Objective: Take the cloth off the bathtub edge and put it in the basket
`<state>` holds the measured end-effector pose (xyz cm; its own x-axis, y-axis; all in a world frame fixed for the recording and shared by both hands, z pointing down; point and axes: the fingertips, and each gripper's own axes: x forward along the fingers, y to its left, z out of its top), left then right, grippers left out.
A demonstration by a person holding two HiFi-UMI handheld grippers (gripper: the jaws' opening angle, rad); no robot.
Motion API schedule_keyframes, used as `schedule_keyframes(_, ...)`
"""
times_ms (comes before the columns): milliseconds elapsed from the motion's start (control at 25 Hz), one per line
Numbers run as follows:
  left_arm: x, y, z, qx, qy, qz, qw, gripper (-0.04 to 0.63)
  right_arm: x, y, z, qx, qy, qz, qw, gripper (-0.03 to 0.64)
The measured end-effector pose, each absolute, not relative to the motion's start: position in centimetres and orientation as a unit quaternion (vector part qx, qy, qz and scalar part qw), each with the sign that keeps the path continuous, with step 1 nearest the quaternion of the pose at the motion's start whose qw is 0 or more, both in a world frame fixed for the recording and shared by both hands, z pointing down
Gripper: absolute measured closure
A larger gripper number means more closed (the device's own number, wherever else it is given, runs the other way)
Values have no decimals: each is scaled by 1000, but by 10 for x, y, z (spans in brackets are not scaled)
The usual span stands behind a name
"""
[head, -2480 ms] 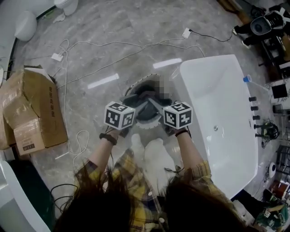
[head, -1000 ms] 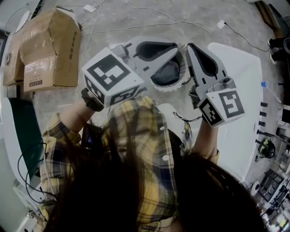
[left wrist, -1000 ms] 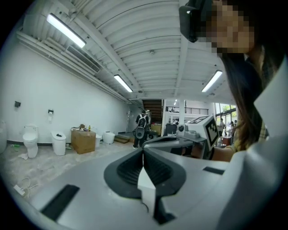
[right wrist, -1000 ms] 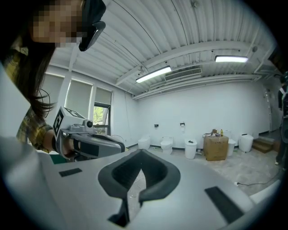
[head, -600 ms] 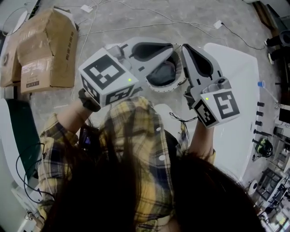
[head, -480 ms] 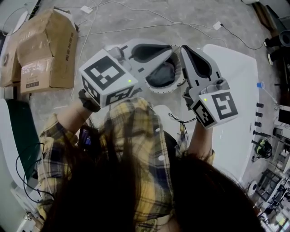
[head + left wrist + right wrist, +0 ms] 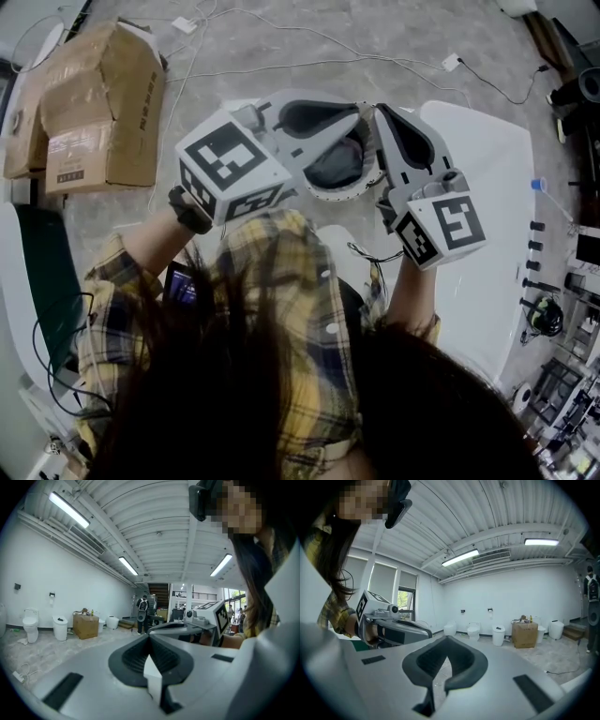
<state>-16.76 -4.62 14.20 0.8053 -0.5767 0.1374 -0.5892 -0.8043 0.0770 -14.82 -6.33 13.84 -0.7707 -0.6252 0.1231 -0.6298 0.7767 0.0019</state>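
Apparently finishing: left gripper [image 7: 354,114] and right gripper [image 7: 382,114], both closed and empty, hover upper centre over the basket [image 7: 328,195] holding the cloth [image 7: 339,161]; draw away clear of its rim.

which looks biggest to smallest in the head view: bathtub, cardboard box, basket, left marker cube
1. bathtub
2. cardboard box
3. left marker cube, which looks big only because it is near the camera
4. basket, which is mostly covered, so its place after the cube is unsure
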Motion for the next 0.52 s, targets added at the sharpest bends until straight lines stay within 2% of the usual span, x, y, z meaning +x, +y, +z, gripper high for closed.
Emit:
schedule_keyframes(280, -185, -42, 153, 953, -292, 57, 57, 578, -163, -59, 151, 351, -935, 21, 55, 601)
schedule_keyframes(520, -205, -49, 152, 927, -362, 65, 75, 578, -177, -71, 149, 308, -949, 42, 51, 601)
